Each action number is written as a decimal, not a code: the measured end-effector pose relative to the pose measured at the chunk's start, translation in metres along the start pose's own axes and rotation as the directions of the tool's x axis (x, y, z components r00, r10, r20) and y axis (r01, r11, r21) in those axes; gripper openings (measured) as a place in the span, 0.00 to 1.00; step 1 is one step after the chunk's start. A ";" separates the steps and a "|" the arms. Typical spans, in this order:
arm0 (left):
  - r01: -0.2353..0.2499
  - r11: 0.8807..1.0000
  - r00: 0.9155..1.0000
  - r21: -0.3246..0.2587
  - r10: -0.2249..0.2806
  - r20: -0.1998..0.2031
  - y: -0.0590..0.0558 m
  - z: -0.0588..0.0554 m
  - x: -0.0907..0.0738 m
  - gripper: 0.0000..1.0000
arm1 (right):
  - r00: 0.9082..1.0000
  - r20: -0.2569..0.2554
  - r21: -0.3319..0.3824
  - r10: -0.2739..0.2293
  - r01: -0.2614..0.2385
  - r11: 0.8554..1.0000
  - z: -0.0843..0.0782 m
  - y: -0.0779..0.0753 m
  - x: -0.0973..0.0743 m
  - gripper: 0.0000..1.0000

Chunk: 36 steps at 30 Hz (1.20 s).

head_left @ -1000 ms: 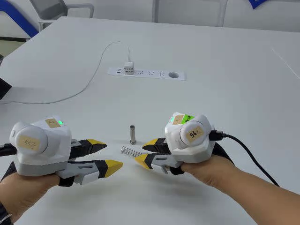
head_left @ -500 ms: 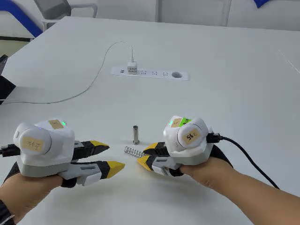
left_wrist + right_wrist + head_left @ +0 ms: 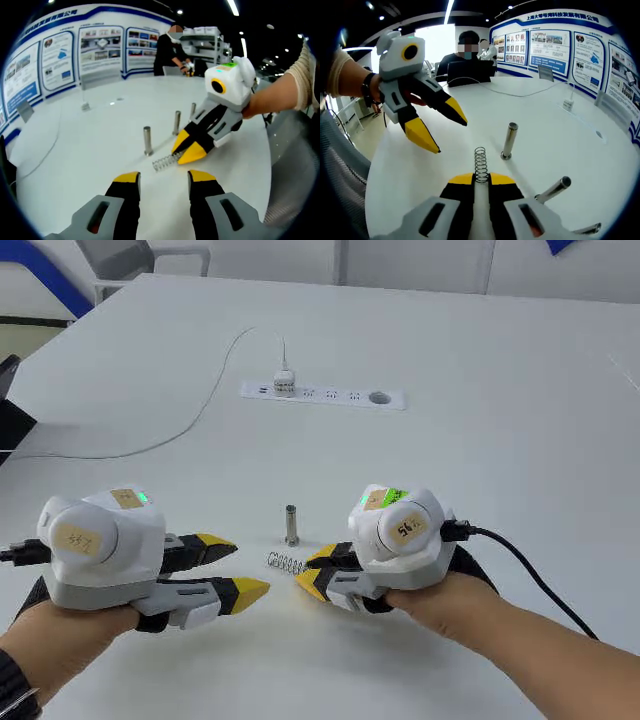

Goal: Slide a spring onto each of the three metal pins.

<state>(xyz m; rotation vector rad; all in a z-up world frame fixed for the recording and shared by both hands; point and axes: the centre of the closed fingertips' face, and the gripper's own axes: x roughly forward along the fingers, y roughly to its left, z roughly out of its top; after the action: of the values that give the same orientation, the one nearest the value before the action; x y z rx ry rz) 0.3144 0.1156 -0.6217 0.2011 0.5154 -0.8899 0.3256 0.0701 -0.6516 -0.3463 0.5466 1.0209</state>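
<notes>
A small coil spring (image 3: 283,562) lies on the white table (image 3: 450,450), its near end pinched between the yellow tips of my right gripper (image 3: 308,573). In the right gripper view the spring (image 3: 481,165) sticks out forward from the shut right gripper (image 3: 482,179). One metal pin (image 3: 291,524) stands upright just beyond the spring. The left gripper view has three pins in a row (image 3: 147,140) (image 3: 176,122) (image 3: 193,110). My left gripper (image 3: 240,567) hovers open to the left of the spring, holding nothing (image 3: 164,177).
A white power strip (image 3: 325,396) with a plugged charger and cable (image 3: 200,410) lies farther back on the table. People sit at a far table (image 3: 467,57) in the right gripper view.
The right gripper's jaws have narrowed onto the spring's end. The head camera has shifted slightly; the left gripper has hardly moved.
</notes>
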 end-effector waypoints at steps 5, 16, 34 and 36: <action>0.019 0.998 1.000 0.051 -0.018 -0.023 -0.007 -0.002 0.006 0.38 | 1.000 -0.021 -0.017 0.013 -0.014 1.000 -0.002 0.003 -0.008 0.11; 0.068 0.972 0.997 0.223 -0.057 -0.057 -0.024 -0.001 0.015 0.32 | 0.990 -0.102 -0.084 0.097 -0.105 0.991 -0.003 0.023 -0.028 0.11; 0.178 0.891 0.983 0.417 -0.144 -0.112 -0.052 -0.009 0.023 0.16 | 0.970 -0.185 -0.131 0.160 -0.185 0.974 -0.005 0.036 -0.041 0.11; 0.189 0.886 0.981 0.423 -0.152 -0.118 -0.055 -0.010 0.024 0.17 | 0.967 -0.195 -0.135 0.164 -0.193 0.972 -0.006 0.037 -0.042 0.11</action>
<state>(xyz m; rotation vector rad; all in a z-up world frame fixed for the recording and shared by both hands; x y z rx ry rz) 0.2806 0.0689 -0.6401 0.6091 0.4085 -1.1683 0.2744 0.0553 -0.6329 -0.5386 0.6760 1.2170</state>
